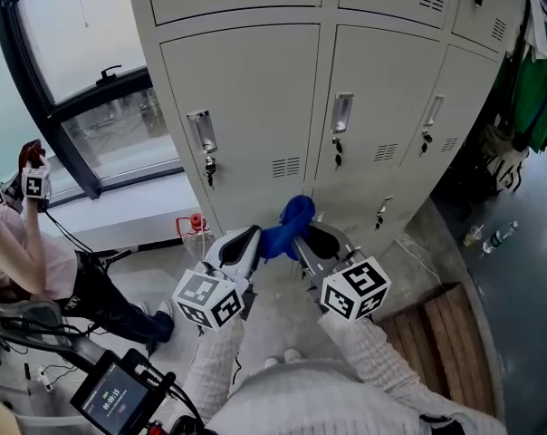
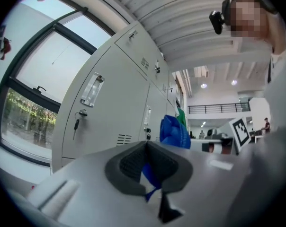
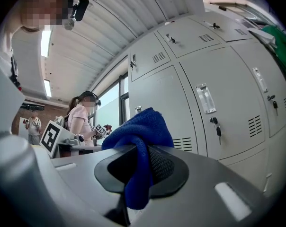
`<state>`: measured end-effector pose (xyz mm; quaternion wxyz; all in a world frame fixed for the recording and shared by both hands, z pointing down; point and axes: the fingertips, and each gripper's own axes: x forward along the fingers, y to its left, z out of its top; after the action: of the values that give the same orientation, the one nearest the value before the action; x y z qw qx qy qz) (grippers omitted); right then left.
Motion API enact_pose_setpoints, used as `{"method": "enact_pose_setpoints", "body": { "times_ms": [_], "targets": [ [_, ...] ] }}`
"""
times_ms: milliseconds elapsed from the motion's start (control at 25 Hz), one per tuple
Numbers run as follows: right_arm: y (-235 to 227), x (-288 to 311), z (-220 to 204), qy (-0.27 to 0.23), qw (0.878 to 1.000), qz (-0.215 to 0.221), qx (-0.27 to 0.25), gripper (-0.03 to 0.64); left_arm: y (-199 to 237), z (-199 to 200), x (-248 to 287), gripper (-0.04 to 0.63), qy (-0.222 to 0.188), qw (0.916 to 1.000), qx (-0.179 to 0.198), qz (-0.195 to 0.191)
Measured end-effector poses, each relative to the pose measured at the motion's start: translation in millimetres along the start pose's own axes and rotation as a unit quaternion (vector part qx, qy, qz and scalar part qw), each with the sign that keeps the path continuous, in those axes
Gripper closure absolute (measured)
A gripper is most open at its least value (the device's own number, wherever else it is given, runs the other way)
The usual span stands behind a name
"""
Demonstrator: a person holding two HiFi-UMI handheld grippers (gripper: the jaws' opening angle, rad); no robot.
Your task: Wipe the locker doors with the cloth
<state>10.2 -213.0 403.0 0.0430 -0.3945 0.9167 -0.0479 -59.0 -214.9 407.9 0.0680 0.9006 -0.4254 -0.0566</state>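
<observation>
A blue cloth (image 1: pixel 287 227) hangs bunched between my two grippers in front of the grey lockers (image 1: pixel 255 107). My left gripper (image 1: pixel 253 243) is shut on a thin corner of the cloth (image 2: pixel 151 174). My right gripper (image 1: pixel 301 239) is shut on a thick fold of the cloth (image 3: pixel 138 150), which bulges above its jaws. Both grippers sit side by side, low before the lower locker doors (image 1: pixel 373 107), a little short of them. The cloth's bunched top (image 2: pixel 175 131) shows ahead of the left jaws, apart from the doors.
Each locker door has a handle with a key (image 1: pixel 209 169) hanging in its lock. A window (image 1: pixel 92 71) stands to the left. Another person (image 1: pixel 20 243) sits at the left with grippers. Green clothing (image 1: pixel 536 80) hangs at the right. Bottles (image 1: pixel 500 236) and a wooden pallet (image 1: pixel 450 333) lie on the floor.
</observation>
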Motion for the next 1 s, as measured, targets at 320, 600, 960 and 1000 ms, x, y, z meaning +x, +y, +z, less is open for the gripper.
{"method": "enact_pose_setpoints", "body": {
  "times_ms": [320,600,960,1000],
  "targets": [
    [7,-8,-16,0.004,1.000,0.006,0.018,0.561,-8,-4,-11,0.589,0.011,0.9997,0.020,0.004],
    [12,-7,-14,0.002,1.000,0.007,0.008,0.563,-15,-13,-5,0.589,0.020,0.9996,0.018,-0.005],
    [5,-13,-17,0.006,1.000,0.006,0.017,0.563,-23,-10,-3,0.589,0.015,0.9997,0.012,-0.013],
    [4,-13,-17,0.007,1.000,0.007,0.019,0.563,-23,-10,-3,0.589,0.014,0.9998,0.012,-0.010]
  ]
}}
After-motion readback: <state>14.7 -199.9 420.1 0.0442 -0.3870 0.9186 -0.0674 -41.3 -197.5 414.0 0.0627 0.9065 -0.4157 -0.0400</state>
